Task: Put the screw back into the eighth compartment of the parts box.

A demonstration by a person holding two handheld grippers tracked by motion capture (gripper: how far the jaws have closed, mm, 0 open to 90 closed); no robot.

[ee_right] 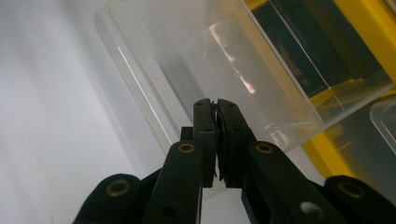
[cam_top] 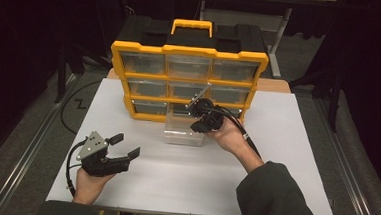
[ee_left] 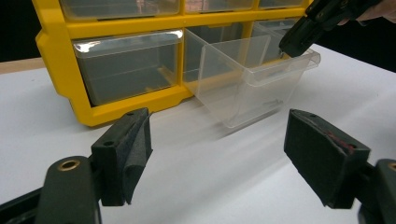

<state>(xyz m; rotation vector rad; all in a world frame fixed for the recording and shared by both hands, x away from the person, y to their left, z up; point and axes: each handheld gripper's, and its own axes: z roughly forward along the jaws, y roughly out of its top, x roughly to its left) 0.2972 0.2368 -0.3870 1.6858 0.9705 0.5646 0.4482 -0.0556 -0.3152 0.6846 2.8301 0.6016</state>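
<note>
Drawer: clear plastic drawer (cam_top: 183,129) sat pulled out of the bottom middle slot of the yellow-framed black organiser cabinet (cam_top: 188,77), its front end resting on the white table (cam_top: 275,158) at about 6 o'clock from the cabinet.
Drawer vs right fingers: the front rim of the drawer lay between the right gripper (cam_top: 201,122) tips; in the right gripper view the black pads (ee_right: 205,126) were pressed together on the clear wall.
Right gripper: jaws nearly together, pinching the drawer's front lip, held by the person's right hand (cam_top: 229,137) at about 3 o'clock from the drawer.
Left gripper: left gripper (cam_top: 126,146) sat low over the table at about 8 o'clock from the drawer, well apart from it; jaws spread wide, holding nothing, bare white table between the pads (ee_left: 128,149).
Other drawers: the remaining clear drawers (ee_left: 128,65) stayed seated in the yellow frame.
</note>
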